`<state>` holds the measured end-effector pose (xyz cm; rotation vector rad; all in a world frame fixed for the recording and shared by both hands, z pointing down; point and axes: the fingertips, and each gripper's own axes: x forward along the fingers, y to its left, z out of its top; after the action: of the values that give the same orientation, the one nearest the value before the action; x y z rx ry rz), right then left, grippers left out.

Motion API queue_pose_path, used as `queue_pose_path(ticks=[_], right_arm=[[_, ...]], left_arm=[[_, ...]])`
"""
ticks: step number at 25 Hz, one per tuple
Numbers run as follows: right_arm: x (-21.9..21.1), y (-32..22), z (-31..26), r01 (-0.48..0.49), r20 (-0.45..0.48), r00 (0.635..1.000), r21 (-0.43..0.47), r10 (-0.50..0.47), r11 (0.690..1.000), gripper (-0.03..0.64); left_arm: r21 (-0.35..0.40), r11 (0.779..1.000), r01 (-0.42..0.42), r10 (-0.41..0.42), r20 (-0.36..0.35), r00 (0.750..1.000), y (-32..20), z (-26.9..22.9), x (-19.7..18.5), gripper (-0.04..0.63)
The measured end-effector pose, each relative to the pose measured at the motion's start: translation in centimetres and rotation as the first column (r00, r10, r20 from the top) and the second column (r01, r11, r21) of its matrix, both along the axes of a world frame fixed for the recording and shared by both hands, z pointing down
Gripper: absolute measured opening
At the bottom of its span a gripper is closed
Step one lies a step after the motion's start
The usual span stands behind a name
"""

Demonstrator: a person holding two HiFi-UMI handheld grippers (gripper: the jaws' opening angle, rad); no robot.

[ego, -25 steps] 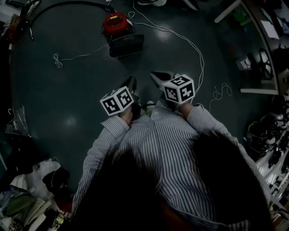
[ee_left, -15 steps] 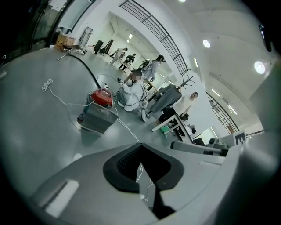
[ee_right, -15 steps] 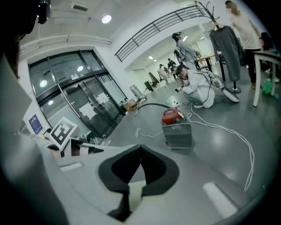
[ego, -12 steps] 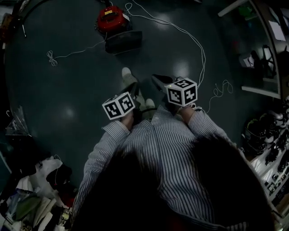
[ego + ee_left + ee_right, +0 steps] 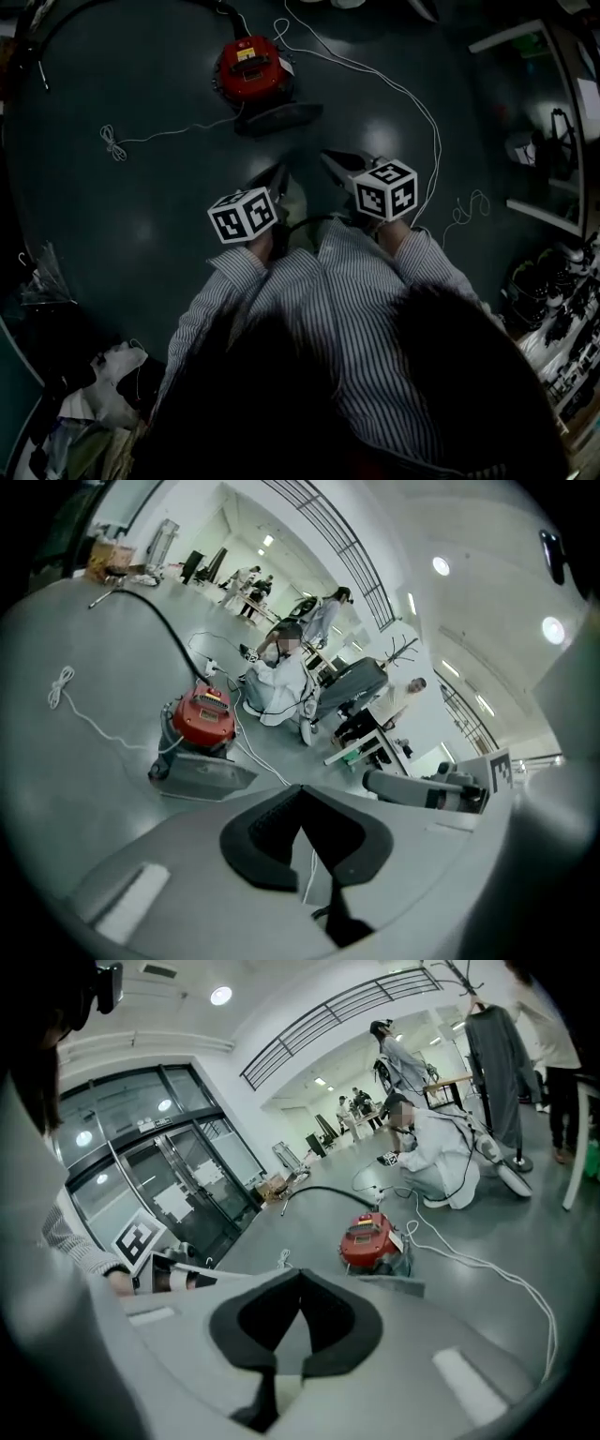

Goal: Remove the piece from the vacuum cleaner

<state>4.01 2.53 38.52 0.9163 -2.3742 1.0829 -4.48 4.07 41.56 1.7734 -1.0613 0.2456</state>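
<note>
A red canister vacuum cleaner point(image 5: 248, 67) stands on the dark floor ahead of me, with a flat grey piece point(image 5: 278, 116) at its near side. It also shows in the left gripper view point(image 5: 204, 716), where the grey piece point(image 5: 200, 778) lies in front of it, and in the right gripper view point(image 5: 369, 1238). A black hose point(image 5: 323, 1191) runs off from it. My left gripper point(image 5: 274, 174) and right gripper point(image 5: 331, 159) are held side by side at my chest, well short of the vacuum. Both are shut and hold nothing point(image 5: 301, 803) point(image 5: 300, 1283).
A white cord point(image 5: 415, 101) loops across the floor right of the vacuum, and another thin cord point(image 5: 114, 142) lies to its left. Shelving point(image 5: 551, 122) with small items lines the right side. Bags and clutter point(image 5: 84, 394) sit at lower left. A crouching person point(image 5: 433, 1152) is beyond the vacuum.
The vacuum now sits a little nearer and lower in the head view. A shoe that had stepped forward is tucked back. Both grippers stay shut before my chest.
</note>
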Motion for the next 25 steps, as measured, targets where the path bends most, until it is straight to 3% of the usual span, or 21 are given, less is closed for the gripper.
queue_pose_path(ticks=[3,12,21,25], right_arm=[[-1.5,-3.7,1.0,0.013,-0.035,0.999,0.009,-0.013,1.000,0.003],[-2.8,-8.3,5.0,0.049,-0.079,0.995,-0.090,-0.056,0.995,0.003],[-3.8,-10.0,9.8,0.218,-0.129,0.964,-0.124,-0.234,0.968,0.003],[-4.3,-11.0,12.9,0.270,-0.137,0.949,-0.122,-0.286,0.955,0.005]], left_arm=[[0.002,0.999,-0.051,0.050,0.038,0.998,-3.6,1.3,-1.2,0.005],[-0.100,0.995,0.015,-0.012,0.026,1.000,-7.9,5.5,-2.6,0.005],[-0.048,0.999,0.005,-0.003,0.056,0.998,-10.8,7.8,-1.6,0.005],[-0.055,0.997,-0.061,0.066,0.110,0.992,-11.8,10.8,-1.4,0.005]])
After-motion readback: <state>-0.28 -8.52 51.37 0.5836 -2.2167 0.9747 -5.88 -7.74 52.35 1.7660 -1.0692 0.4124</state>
